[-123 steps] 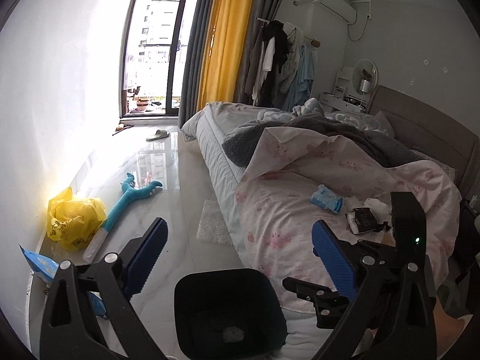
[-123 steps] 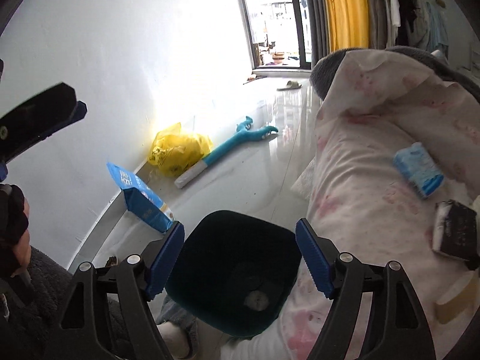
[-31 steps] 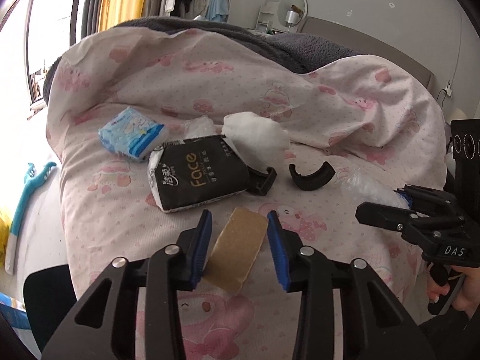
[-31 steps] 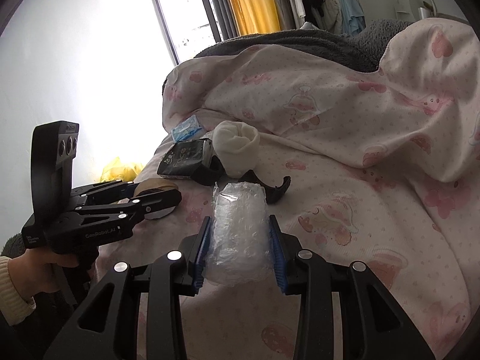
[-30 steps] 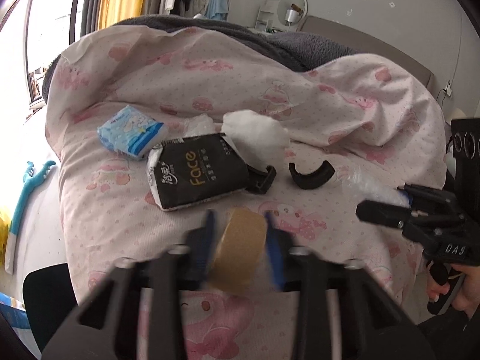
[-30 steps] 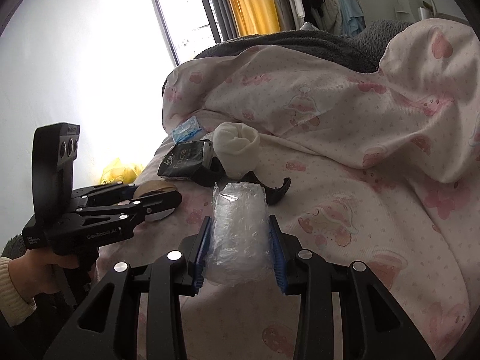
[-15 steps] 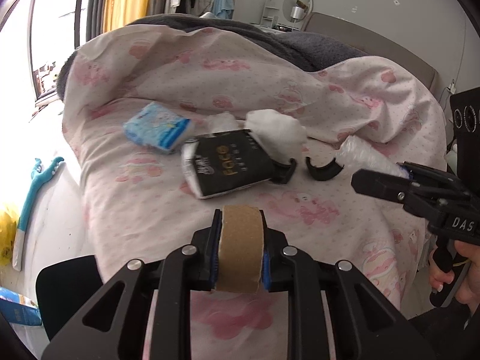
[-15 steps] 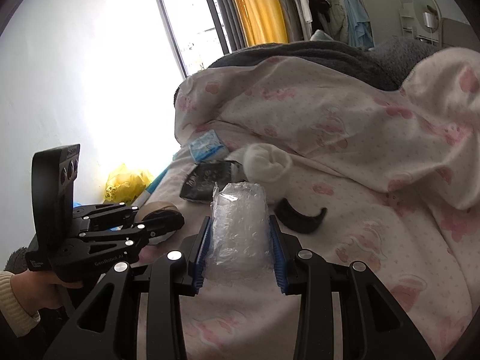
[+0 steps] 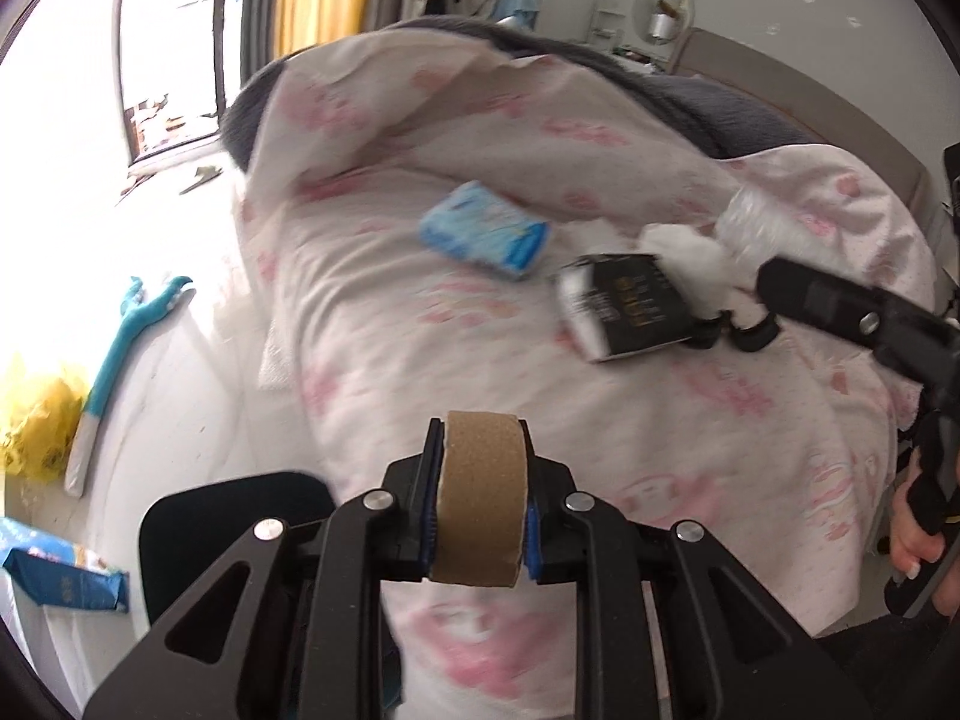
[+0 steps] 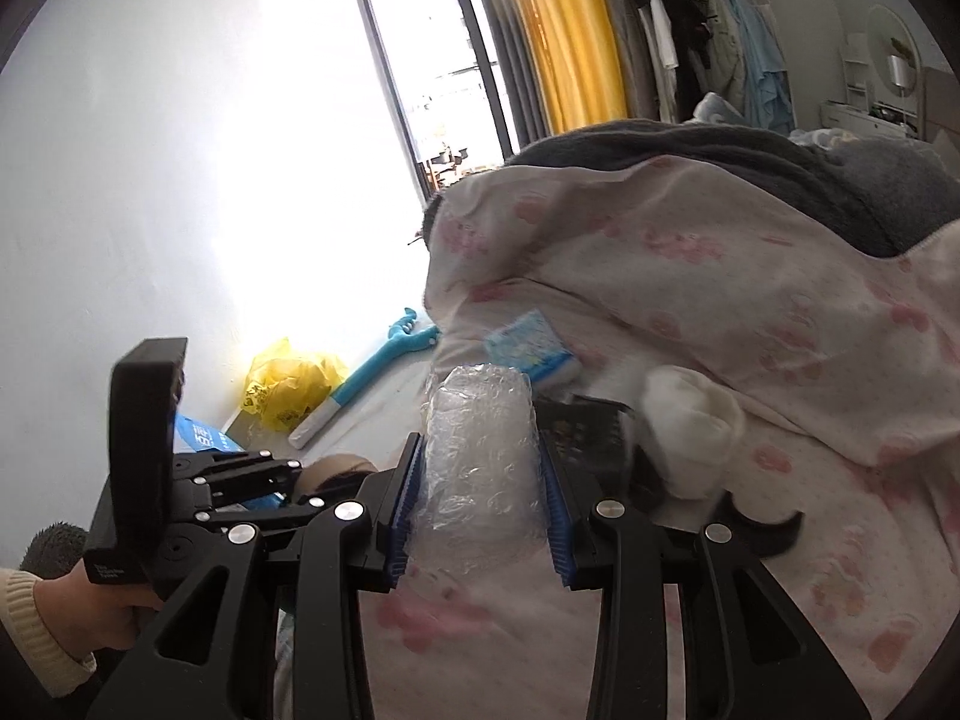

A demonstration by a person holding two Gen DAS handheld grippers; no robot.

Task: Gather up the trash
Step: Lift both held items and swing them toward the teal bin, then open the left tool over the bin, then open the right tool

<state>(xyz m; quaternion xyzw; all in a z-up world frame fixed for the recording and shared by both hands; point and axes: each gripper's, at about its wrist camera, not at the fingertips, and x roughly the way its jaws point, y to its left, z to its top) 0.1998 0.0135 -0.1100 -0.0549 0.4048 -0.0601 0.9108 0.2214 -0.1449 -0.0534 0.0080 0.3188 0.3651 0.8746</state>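
With the left gripper pinching a brown cardboard tape roll at lower centre and the right gripper clamping crumpled clear bubble wrap, both should release squarely over the black plastic bin at lower left.

Bin mouth unobstructed; bed edge just beside.

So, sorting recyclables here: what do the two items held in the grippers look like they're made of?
The brown roll in the left gripper looks like matte cardboard or paper tape with a fibrous, speckled face. The clear wad in the right gripper looks like glossy, see-through plastic bubble wrap.
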